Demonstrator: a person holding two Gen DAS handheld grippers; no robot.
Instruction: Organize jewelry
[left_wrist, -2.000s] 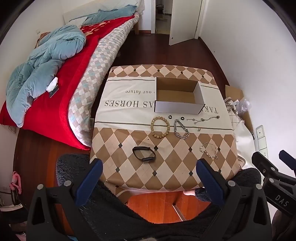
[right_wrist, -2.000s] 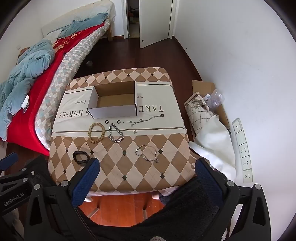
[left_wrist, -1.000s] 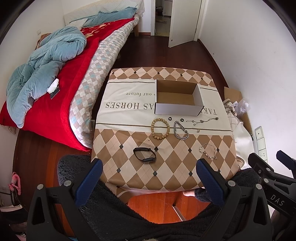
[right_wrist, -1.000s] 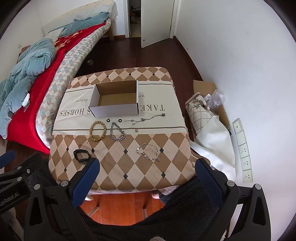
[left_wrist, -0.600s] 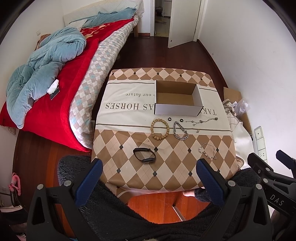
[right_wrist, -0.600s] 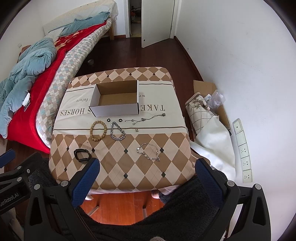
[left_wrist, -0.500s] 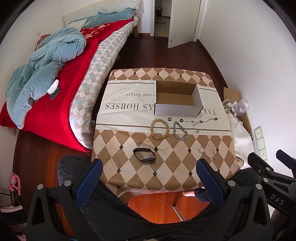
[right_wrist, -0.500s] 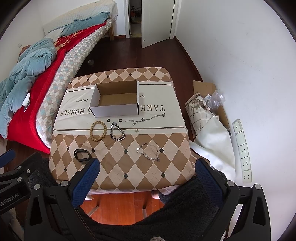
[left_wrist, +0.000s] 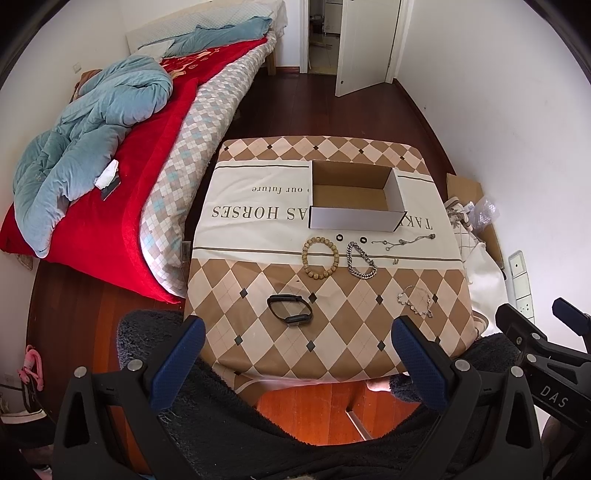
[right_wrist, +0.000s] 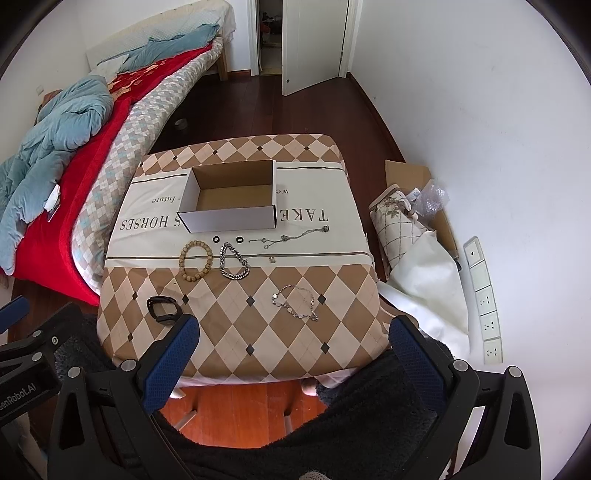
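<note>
An open cardboard box (left_wrist: 354, 201) (right_wrist: 231, 201) stands empty on a table with a checked cloth (left_wrist: 258, 350) (right_wrist: 351, 332). In front of it lie a wooden bead bracelet (left_wrist: 320, 256) (right_wrist: 196, 260), a silver chain bracelet (left_wrist: 361, 261) (right_wrist: 233, 261), two small black rings (left_wrist: 339, 236), a thin necklace (left_wrist: 404, 242) (right_wrist: 291, 236), a fine silver bracelet (left_wrist: 415, 305) (right_wrist: 295, 301) and a black band (left_wrist: 290, 309) (right_wrist: 163, 310). My left gripper (left_wrist: 295, 341) and right gripper (right_wrist: 293, 341) are both open and empty, held high above the table's near edge.
A bed (left_wrist: 110, 147) with red and blue covers lies left of the table. A white wall (right_wrist: 480, 110) with a power strip (right_wrist: 484, 299), a rolled cloth and cardboard (right_wrist: 406, 221) stand at the right. An open door (left_wrist: 362, 44) is at the back.
Both grippers have drifted slightly; the view of the table has barely shifted. Nothing on the table has moved.
</note>
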